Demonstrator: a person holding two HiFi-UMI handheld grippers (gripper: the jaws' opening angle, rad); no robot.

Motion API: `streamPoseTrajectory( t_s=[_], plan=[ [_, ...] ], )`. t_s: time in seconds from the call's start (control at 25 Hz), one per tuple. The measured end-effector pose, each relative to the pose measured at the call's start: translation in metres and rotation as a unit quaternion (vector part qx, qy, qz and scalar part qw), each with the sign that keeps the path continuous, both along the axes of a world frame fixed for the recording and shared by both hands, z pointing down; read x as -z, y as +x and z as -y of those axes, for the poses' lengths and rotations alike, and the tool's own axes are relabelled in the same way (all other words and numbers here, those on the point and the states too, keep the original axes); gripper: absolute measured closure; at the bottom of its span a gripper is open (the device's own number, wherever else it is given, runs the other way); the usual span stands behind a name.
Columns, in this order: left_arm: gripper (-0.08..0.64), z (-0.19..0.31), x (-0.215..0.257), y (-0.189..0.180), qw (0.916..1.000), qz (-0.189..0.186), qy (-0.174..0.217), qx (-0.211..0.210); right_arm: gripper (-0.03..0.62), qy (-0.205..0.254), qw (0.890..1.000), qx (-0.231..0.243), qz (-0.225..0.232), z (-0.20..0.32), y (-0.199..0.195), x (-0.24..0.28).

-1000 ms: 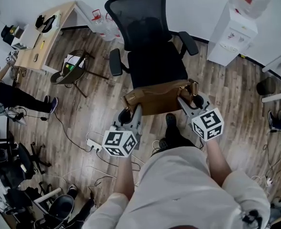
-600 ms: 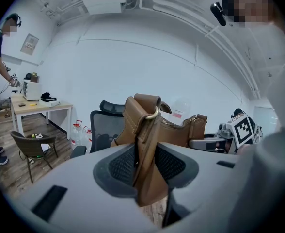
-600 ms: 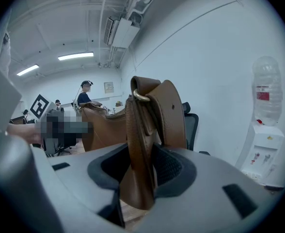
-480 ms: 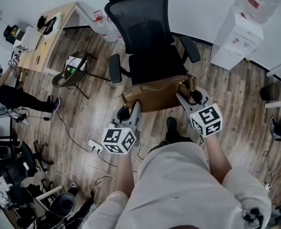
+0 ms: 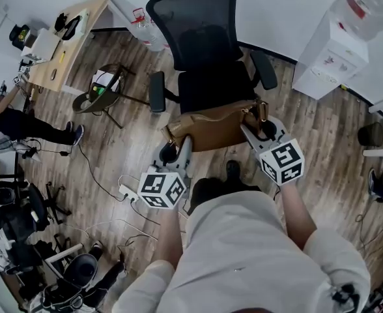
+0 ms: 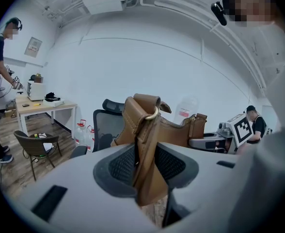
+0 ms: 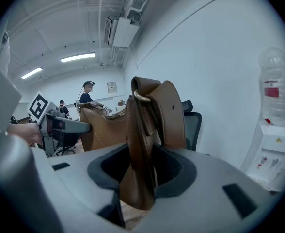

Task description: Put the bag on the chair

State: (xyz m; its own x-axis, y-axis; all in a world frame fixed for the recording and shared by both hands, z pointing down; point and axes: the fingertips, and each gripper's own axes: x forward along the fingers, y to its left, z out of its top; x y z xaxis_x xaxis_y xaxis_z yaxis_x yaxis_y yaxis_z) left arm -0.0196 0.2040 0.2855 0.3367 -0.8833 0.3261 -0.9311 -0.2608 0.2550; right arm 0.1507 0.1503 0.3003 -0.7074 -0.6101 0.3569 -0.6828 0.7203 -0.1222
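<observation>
A brown bag (image 5: 212, 126) hangs stretched between the two grippers at the front edge of the black chair's (image 5: 208, 57) seat; whether it rests on the seat cannot be told. The left gripper (image 5: 177, 146) has its jaws pinching the strap end at the bag's left side. The right gripper (image 5: 252, 131) has its jaws clamped on the strap end at the bag's right side. Below is a wooden floor (image 5: 322, 129).
</observation>
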Motion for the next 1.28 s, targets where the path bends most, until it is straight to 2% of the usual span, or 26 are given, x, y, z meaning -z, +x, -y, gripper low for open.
streamPoseTrajectory(
  t_s=[0.32,0.8,1.28],
  plan=[
    [0.44,0.009,-0.001,-0.004,1.0,0.002,-0.005,0.006,0.44,-0.004,1.0,0.006,0.0,0.012,-0.005,-0.001],
    [0.44,0.051,-0.012,-0.025,0.9997,-0.012,-0.012,-0.016,0.439,-0.013,1.0,-0.018,-0.016,0.046,-0.022,-0.009],
    [0.44,0.128,-0.018,-0.081,0.9977,-0.027,-0.014,-0.061,0.44,-0.032,0.997,-0.062,-0.028,0.103,-0.074,-0.013]
  ],
)
